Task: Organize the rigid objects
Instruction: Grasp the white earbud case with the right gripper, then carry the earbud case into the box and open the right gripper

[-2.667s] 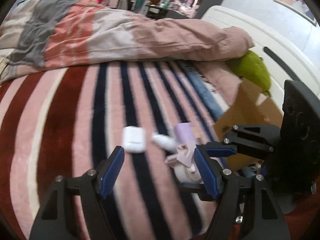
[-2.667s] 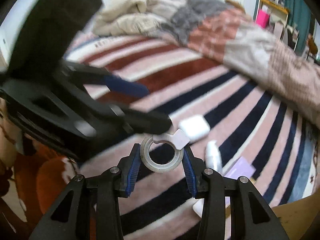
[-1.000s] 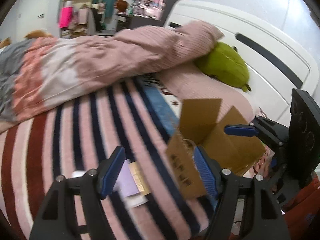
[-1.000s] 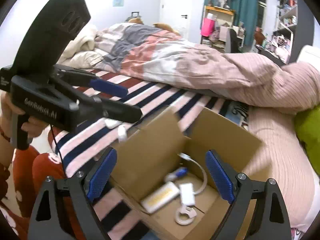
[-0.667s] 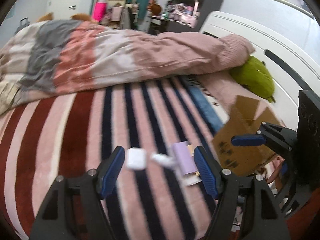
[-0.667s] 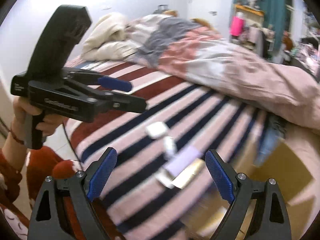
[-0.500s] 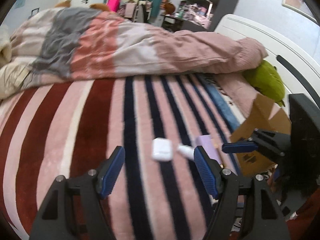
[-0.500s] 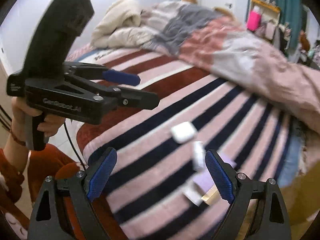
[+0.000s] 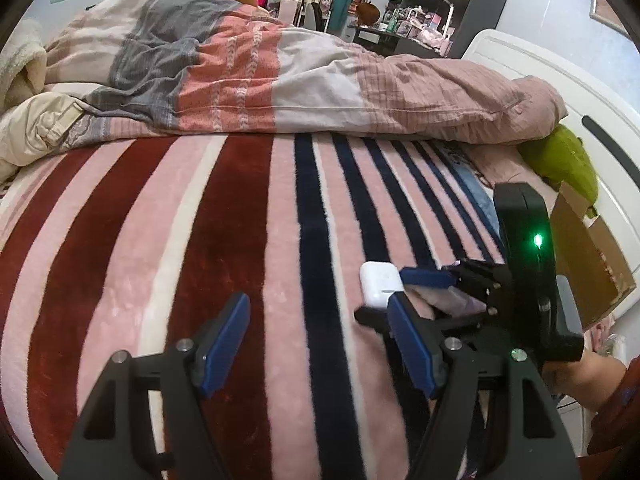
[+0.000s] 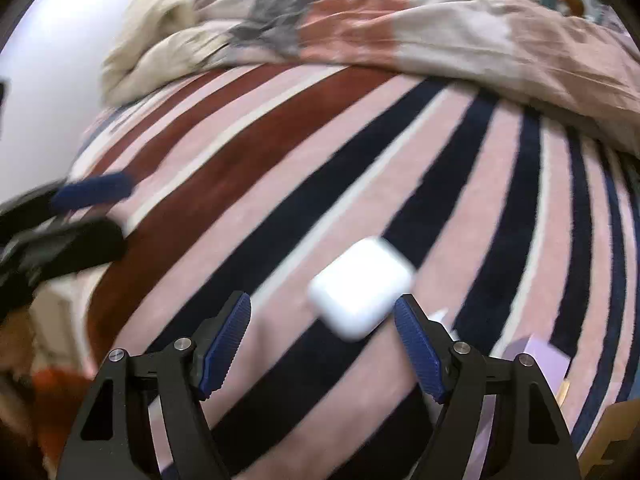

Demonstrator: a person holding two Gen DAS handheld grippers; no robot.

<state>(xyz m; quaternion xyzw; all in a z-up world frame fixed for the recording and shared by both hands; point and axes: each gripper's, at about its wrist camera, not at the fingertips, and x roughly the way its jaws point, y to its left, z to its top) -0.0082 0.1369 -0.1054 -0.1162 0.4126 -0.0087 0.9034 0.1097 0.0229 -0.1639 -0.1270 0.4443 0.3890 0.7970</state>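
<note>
A white earbud case lies on the striped blanket, just ahead of my right gripper, nearer its right finger. The right gripper is open and empty. In the left wrist view the case sits by the right gripper's blue fingertips. My left gripper is open and empty, to the left of the case. A purple box lies right of the case, with a small white item partly hidden between them. A cardboard box stands at the right.
A rumpled quilt lies across the far side of the bed. A green plush rests by the white headboard. The bed's left edge drops off beside a white wall. Shelves and a desk stand beyond.
The right gripper let go of the ring in the cardboard box, then swung back and came down close to the white case. The left gripper turned left, away from the box.
</note>
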